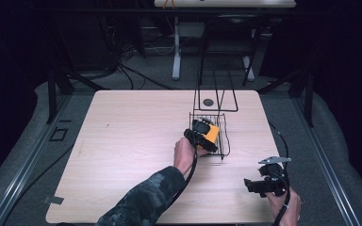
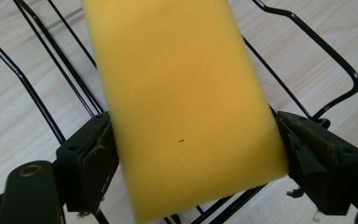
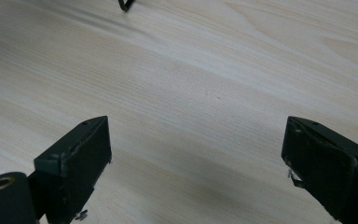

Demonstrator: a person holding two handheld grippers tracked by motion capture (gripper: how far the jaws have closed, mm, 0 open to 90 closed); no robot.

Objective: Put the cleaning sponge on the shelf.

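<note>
The left gripper (image 2: 193, 140) is seen clamped on a yellow sponge (image 2: 182, 102), its two black jaws pressed against the sponge's long sides, with the pads (image 2: 98, 163) set near the lower end of the block. In the left gripper view the sponge is held over the black wire rack (image 2: 307, 46), whose thin rods cross the pale wooden table (image 2: 9, 121) beneath it; whether the sponge is touching the rods cannot be told. In the high view the left gripper (image 1: 201, 134) is placed at the rack (image 1: 224, 136), right of the table's centre, and the sponge (image 1: 211, 132) is shown as an orange-yellow patch within the wire frame. A taller wire part is raised behind it, toward the far edge, with a small dark round object (image 1: 208, 101) lying on the table inside its outline. The right gripper (image 3: 196, 172) is held with its jaws spread wide and nothing between them, above bare table; in the high view it (image 1: 259, 184) is found near the front right corner, well apart from the rack. The sponge is judged light, soft and easily squashed, with a slightly rough foam surface unlikely to slip. It is best taken across its narrow width, as here, with moderate pressure, since a hard squeeze would deform it and a hold at one end would let the free end sag or catch on the wires.
</note>
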